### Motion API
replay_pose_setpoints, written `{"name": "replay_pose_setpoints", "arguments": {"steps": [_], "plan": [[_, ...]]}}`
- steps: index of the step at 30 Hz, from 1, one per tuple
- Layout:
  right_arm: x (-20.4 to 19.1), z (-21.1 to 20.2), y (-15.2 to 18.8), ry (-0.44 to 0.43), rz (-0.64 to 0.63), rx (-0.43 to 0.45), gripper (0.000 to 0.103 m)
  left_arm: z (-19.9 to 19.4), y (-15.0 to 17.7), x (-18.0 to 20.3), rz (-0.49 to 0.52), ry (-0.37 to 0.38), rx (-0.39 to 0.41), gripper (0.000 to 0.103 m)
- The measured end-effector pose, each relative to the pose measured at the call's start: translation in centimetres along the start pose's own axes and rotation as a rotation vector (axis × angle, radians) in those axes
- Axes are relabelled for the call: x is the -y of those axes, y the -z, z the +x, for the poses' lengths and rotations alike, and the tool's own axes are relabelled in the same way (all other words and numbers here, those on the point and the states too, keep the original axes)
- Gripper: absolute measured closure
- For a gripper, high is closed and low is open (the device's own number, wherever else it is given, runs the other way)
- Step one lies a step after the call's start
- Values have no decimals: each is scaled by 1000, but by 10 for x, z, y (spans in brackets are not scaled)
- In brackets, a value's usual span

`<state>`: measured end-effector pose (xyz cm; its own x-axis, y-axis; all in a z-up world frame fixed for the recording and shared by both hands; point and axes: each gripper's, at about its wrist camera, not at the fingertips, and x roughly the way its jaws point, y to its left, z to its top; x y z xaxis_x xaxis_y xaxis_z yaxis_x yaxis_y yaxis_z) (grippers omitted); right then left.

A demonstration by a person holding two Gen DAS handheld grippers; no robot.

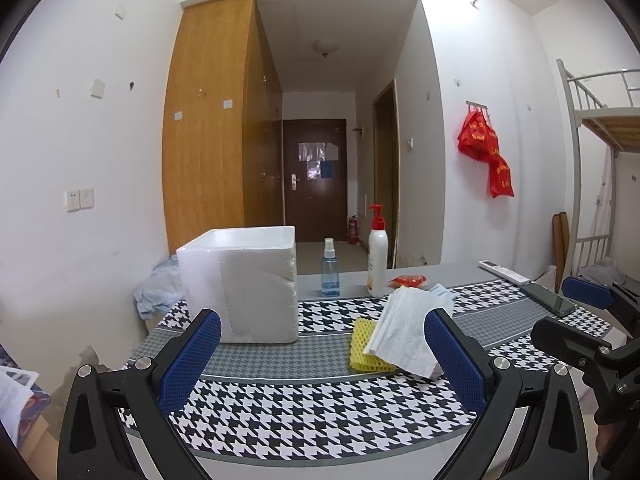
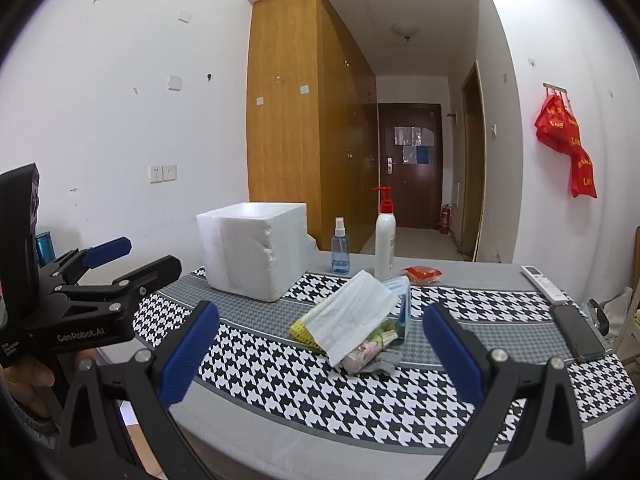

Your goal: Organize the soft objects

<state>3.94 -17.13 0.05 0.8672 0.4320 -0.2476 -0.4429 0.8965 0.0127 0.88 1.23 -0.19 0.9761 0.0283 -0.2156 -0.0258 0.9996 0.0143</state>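
A pile of soft things lies mid-table: a white folded cloth [image 1: 404,330] [image 2: 352,316] on top, a yellow foam net [image 1: 366,346] [image 2: 301,330] under it, a blue mask [image 2: 400,286] behind, and a small floral and grey bundle [image 2: 372,354] in front. A white foam box [image 1: 244,284] [image 2: 254,248] stands open-topped to the left. My left gripper [image 1: 320,344] is open and empty, short of the pile and box. My right gripper [image 2: 320,340] is open and empty, just short of the pile. The left gripper also shows in the right wrist view [image 2: 136,262], the right one in the left wrist view [image 1: 576,314].
At the table's far edge stand a blue spray bottle [image 1: 330,268] [image 2: 340,246], a white pump bottle [image 1: 377,254] [image 2: 385,236] and a red packet [image 1: 409,280] [image 2: 422,274]. A remote [image 2: 543,283] and a phone [image 2: 578,332] lie at the right. The houndstooth cloth [image 1: 320,412] covers the table.
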Motion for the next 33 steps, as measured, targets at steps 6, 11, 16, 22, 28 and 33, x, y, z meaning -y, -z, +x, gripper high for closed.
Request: {"name": "replay_pose_setpoints", "arguments": {"steps": [6, 11, 16, 22, 28, 33], "plan": [[2, 12, -5, -4, -7, -11, 0, 14, -5, -6, -10, 12, -26, 1], [7, 24, -7, -2, -2, -30, 0, 28, -6, -7, -8, -1, -41, 1], [12, 41, -10, 7, -7, -64, 0, 44, -8, -7, -12, 14, -70, 1], [23, 58, -11, 19, -6, -107, 0, 63, -8, -5, -2, 33, -102, 1], [33, 75, -11, 43, 9, -149, 0, 78, -11, 0, 10, 53, -125, 1], [40, 87, -9, 53, 4, -182, 0, 97, -8, 4, 24, 77, -164, 1]]}}
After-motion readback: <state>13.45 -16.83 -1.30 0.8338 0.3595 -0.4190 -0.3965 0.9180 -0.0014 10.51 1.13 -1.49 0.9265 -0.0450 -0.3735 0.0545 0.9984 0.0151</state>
